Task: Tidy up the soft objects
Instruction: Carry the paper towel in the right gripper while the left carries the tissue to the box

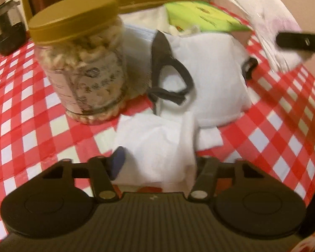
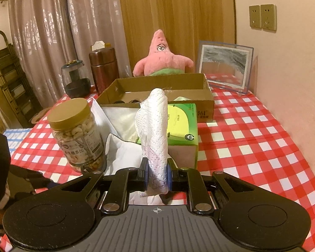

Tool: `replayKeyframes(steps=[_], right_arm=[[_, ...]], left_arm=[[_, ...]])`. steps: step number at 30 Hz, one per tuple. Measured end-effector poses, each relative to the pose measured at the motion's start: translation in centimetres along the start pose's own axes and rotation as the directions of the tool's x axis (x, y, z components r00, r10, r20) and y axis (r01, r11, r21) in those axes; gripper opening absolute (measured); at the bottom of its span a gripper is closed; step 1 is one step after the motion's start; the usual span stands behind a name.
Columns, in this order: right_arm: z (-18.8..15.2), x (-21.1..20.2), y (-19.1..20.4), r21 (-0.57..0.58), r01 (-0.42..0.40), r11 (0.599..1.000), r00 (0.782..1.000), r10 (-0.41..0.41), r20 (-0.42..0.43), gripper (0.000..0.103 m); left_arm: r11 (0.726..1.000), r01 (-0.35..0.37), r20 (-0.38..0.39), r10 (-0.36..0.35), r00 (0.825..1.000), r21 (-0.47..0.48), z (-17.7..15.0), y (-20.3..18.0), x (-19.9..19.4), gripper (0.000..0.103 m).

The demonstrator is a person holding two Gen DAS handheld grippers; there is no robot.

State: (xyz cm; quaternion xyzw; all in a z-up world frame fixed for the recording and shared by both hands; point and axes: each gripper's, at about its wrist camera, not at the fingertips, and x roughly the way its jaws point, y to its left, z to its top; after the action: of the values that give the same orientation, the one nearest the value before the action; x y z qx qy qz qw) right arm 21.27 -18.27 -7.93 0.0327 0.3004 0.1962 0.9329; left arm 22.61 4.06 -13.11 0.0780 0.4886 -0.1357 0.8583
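A: Paper towel point(image 2: 155, 138), white and embossed, stands upright in the right claw point(image 2: 157, 178), whose two pads are clamped on its lower end. It rises in front of a green tissue pack point(image 2: 181, 124) on the checked tabletop point(image 2: 252, 147).

B: And the left claw point(image 1: 155, 166)?

A: Its jaws stand apart over a flat white tissue point(image 1: 157, 147) lying on the tabletop. One blue pad point(image 1: 116, 163) shows at the tissue's left edge; the other finger is hidden behind the sheet. Whether the pads touch it cannot be told from the blurred left wrist view.

B: What lies around that tissue?

A: Just beyond it, a white cloth bundle point(image 1: 212, 79) with a black eye mask point(image 1: 168, 63) draped over it. To the left, a clear jar of cashews point(image 2: 77, 134) with a tan lid stands upright, close against the bundle.

B: Farther back?

A: An open cardboard box point(image 2: 157, 88) sits behind the tissue pack. A pink star plush point(image 2: 161, 58) stands behind the box, beside a framed picture point(image 2: 224, 65) leaning near the wall. A brown flask point(image 2: 104, 69) and a dark-lidded glass canister point(image 2: 75, 79) stand at the box's left, before the curtains.
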Motion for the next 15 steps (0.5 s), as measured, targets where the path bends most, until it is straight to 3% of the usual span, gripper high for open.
replayKeyframes(steps=[5,9,15], right_arm=[[0.0,-0.1,-0.1,0.003,0.000,1.000,1.000,0.000,0.005,0.017],[0.0,-0.3,-0.1,0.006,-0.002,1.000,1.000,0.002,0.015,0.017],[0.4,-0.9,0.2,0.014,-0.006,1.000,0.999,0.005,0.035,0.017]], left_arm=[[0.996,-0.032,-0.020,0.034,0.999,0.089,-0.3,-1.9,-0.4,0.013],[0.991,-0.092,-0.003,0.092,0.996,0.103,-0.5,-1.9,-1.5,0.010],[0.984,-0.154,0.089,0.146,0.985,0.087,0.1,-0.8,-6.4,0.010]])
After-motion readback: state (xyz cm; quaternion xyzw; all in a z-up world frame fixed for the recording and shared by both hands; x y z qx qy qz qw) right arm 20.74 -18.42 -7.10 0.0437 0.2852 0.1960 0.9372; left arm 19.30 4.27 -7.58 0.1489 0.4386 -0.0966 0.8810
